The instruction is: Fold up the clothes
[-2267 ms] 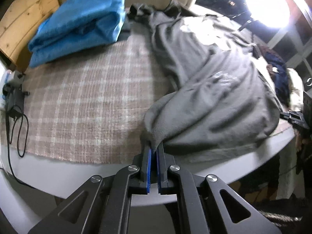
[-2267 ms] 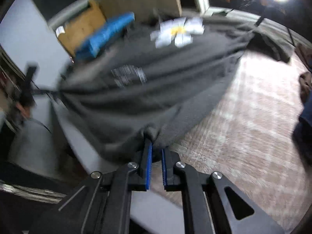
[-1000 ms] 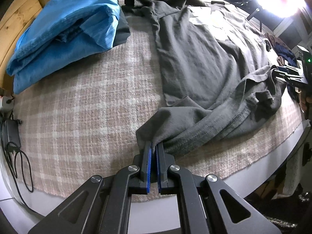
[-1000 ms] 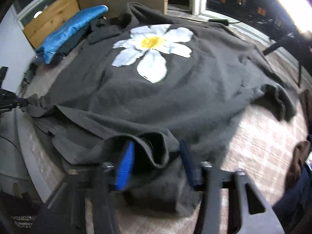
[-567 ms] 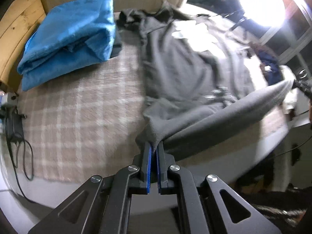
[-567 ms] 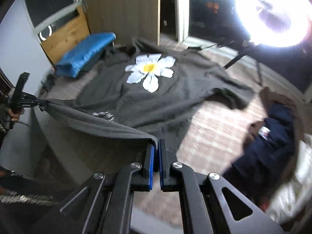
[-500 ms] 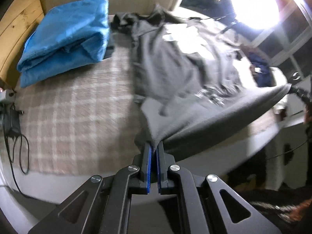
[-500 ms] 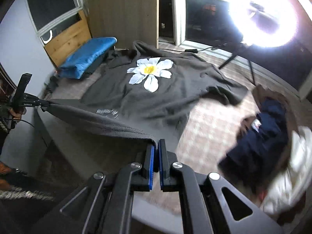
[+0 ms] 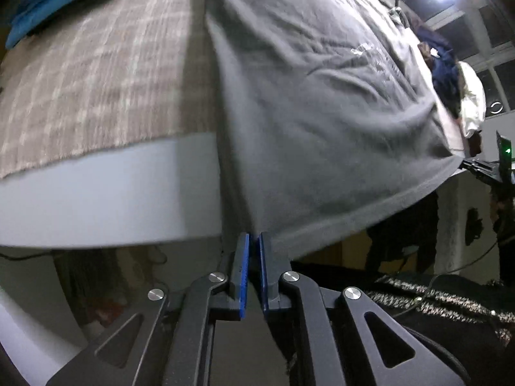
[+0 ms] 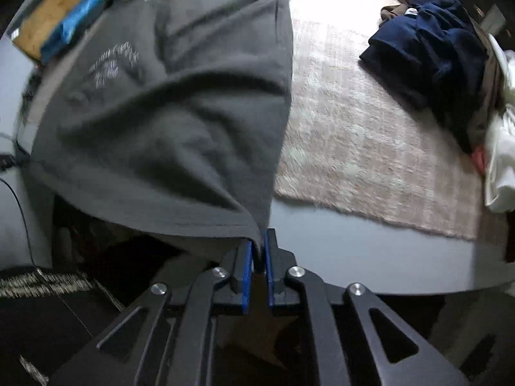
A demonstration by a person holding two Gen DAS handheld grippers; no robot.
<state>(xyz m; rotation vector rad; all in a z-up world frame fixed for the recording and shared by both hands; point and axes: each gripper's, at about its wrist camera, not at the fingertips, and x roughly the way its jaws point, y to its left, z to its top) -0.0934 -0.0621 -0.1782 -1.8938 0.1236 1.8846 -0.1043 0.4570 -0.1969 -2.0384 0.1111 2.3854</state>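
Your plaid blanket (image 9: 96,74) covers the tabletop, and the grey sweatshirt (image 9: 322,103) lies across it with its hem pulled off the near edge. Folded blue cloth (image 10: 87,3) sits at the far corner, navy garments (image 10: 431,48) to the right. Your left gripper (image 9: 254,241) pinches one hem corner tight. Your right gripper (image 10: 257,247) holds the other corner, its jaws easing apart.
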